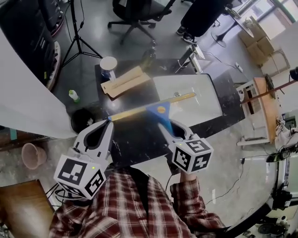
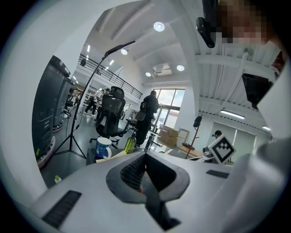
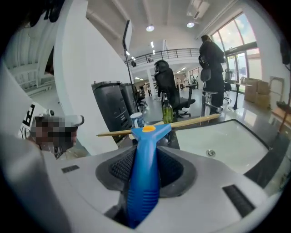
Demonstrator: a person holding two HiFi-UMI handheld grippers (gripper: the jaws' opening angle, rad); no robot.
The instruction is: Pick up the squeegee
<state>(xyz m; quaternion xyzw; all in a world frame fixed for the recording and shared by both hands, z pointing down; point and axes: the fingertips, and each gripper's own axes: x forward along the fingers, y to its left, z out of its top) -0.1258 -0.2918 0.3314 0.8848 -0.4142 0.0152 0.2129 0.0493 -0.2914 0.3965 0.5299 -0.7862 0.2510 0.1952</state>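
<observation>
The squeegee [image 1: 156,108] has a blue handle with a yellow dot and a long, pale yellow blade bar. It hangs in the air above the black counter [image 1: 135,142], its bar slanting across the front of the sink. My right gripper [image 1: 169,125] is shut on the blue handle. In the right gripper view the squeegee [image 3: 144,173] runs up between the dark pads [image 3: 175,170] of my right gripper [image 3: 146,152], blade end farthest away. My left gripper [image 1: 110,122] hovers at the left near the bar's end. Seen in its own view, the left gripper [image 2: 145,155] has its jaws together and holds nothing.
A white sink basin [image 1: 205,109] is set in the counter. At the counter's far end are a white mug [image 1: 108,65], flat wooden boards [image 1: 123,81] and a green bottle [image 1: 148,58]. A tripod [image 1: 77,42], an office chair [image 1: 137,14] and a black bucket [image 1: 83,122] stand on the floor.
</observation>
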